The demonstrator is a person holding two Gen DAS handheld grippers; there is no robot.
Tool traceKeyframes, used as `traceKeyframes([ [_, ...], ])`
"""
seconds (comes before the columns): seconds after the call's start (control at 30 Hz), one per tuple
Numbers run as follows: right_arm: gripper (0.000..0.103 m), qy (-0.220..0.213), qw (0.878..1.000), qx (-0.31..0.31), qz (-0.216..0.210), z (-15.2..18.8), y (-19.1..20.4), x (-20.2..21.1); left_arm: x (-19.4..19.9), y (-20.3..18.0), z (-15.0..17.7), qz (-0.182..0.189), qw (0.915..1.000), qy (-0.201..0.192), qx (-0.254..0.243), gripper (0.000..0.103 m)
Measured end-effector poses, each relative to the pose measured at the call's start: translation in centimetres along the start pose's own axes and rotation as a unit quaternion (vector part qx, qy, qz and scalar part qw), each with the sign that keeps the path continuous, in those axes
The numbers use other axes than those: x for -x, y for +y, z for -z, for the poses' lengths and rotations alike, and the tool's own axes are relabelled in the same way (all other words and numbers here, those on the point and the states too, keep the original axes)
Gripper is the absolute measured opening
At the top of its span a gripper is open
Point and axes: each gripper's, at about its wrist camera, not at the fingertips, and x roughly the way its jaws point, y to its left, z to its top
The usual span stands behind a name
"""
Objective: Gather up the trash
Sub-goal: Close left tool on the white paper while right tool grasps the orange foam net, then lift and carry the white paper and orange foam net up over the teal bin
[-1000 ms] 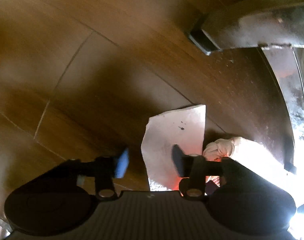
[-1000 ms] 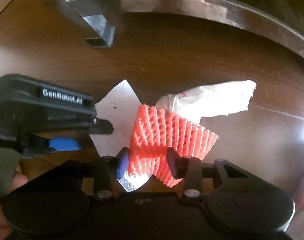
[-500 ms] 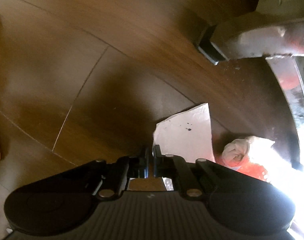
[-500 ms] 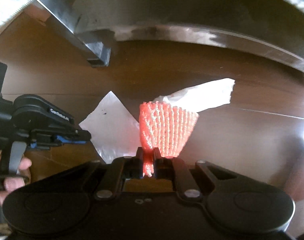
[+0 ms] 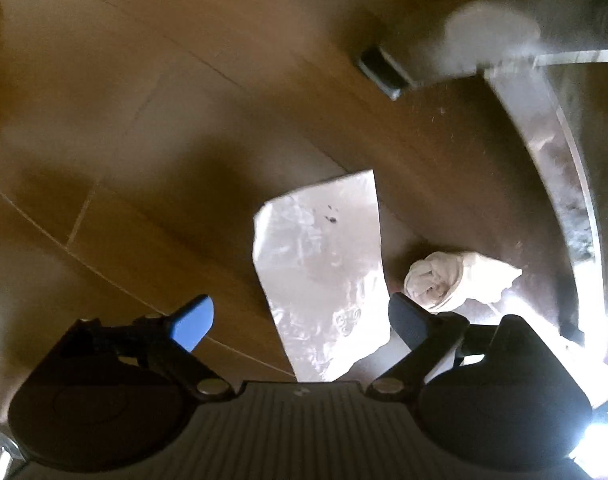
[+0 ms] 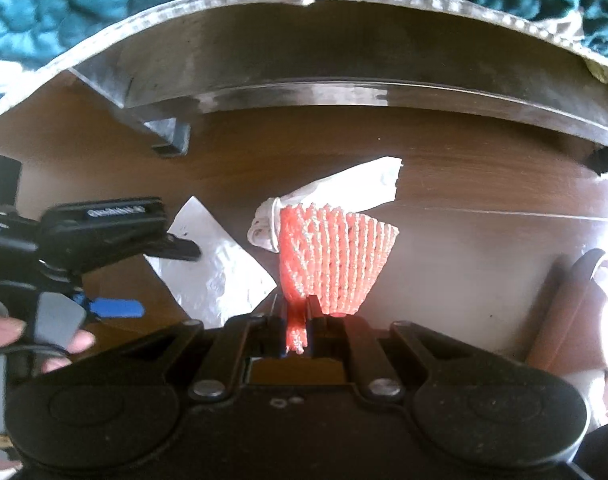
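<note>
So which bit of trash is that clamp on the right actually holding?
Start at the dark metal frame curving over the wooden floor. Just below it, the right gripper pinches an orange-red foam net. Unlike the flat silvery wrapper and crumpled white tissue nearby, it is ribbed mesh, fanned out.

Foam net (image 6: pixel 335 256) orange-red, mesh pattern; wrapper (image 5: pixel 323 272) silver w/ dark specks; tissue (image 5: pixel 451 276) white; floor (image 5: pixel 144 120) brown woodgrain.

Bare wood floor (image 5: pixel 116 152) left of the silver wrapper (image 5: pixel 323 276); crumpled tissue (image 5: pixel 451 276) just right; metal frame (image 5: pixel 559 184) beyond blocks passage.
</note>
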Motion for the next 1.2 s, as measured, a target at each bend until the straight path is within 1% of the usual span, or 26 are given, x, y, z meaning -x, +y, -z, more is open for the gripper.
traceKeyframes([
  [0.07,0.007,0.002,1.0,-0.005,0.0,-0.1,-0.3,-0.3,-1.0,-0.7,0.2,-0.016,0.9998,0.003,-0.007,0.095],
  [0.17,0.007,0.005,1.0,-0.011,0.001,0.1,-0.7,-0.7,-1.9,-1.6,0.7,-0.011,0.9999,0.009,-0.007,0.095],
  [0.3,0.007,0.011,1.0,-0.019,0.006,0.2,-1.2,-1.4,-2.9,-3.2,0.8,-0.02,0.9997,0.009,-0.008,0.093],
  [0.33,0.007,0.011,1.0,-0.02,0.006,0.2,-1.3,-1.5,-3.1,-3.3,0.9,-0.021,0.9997,0.006,-0.008,0.09],
  [0.37,0.007,0.01,1.0,-0.021,0.006,0.2,-1.3,-1.6,-3.0,-3.6,0.9,-0.028,0.9996,0.001,-0.009,0.088],
  [0.43,0.007,0.01,1.0,-0.023,0.005,0.1,-1.3,-1.7,-3.0,-4.2,1.2,-0.041,0.9989,-0.009,-0.022,0.08],
  [0.5,0.007,0.01,1.0,-0.022,0.006,0.1,-1.3,-1.7,-2.8,-4.7,1.5,-0.059,0.9975,-0.017,-0.036,0.065],
  [0.53,0.007,0.011,1.0,-0.021,0.006,0.1,-1.2,-1.7,-2.9,-5.0,1.6,-0.064,0.9969,-0.021,-0.04,0.061],
  [0.57,0.007,0.012,1.0,-0.02,0.006,0.1,-1.2,-1.8,-2.6,-5.0,1.7,-0.069,0.9963,-0.026,-0.045,0.048],
  [0.6,0.007,0.012,1.0,-0.019,0.007,0.1,-1.2,-1.8,-2.4,-5.0,1.8,-0.073,0.9955,-0.03,-0.053,0.023],
  [0.63,0.007,0.011,1.0,-0.017,0.008,0.2,-1.1,-1.7,-2.4,-5.0,1.7,-0.065,0.9957,-0.025,-0.061,0.007],
  [0.67,0.007,0.011,1.0,-0.016,0.008,0.2,-1.1,-1.6,-2.6,-4.9,1.7,-0.058,0.9962,-0.016,-0.062,0.005],
  [0.73,0.007,0.008,1.0,-0.015,0.009,0.2,-0.9,-1.2,-2.3,-4.8,1.7,-0.062,0.9958,-0.021,-0.064,0.004],
  [0.77,0.007,0.005,1.0,-0.015,0.008,0.1,-0.8,-1.0,-1.7,-4.5,1.7,-0.054,0.9961,-0.026,-0.064,0.004],
  [0.93,0.007,-0.014,1.0,-0.011,0.003,0.1,0.3,1.4,1.9,-3.2,2.4,-0.057,0.995,-0.039,-0.072,0.004],
  [1.0,0.007,-0.021,1.0,-0.006,0.001,0.2,0.9,3.1,4.3,-3.0,3.1,-0.065,0.9927,-0.047,-0.091,0.004],
  [1.1,0.007,-0.048,0.999,0.007,-0.01,0.4,2.0,6.7,8.2,-4.1,5.1,-0.069,0.9863,-0.063,-0.136,0.004],
  [1.2,0.007,-0.08,0.996,0.015,-0.027,1.1,2.7,11.3,12.5,-4.8,6.6,-0.054,0.9838,-0.075,-0.154,0.004],
])
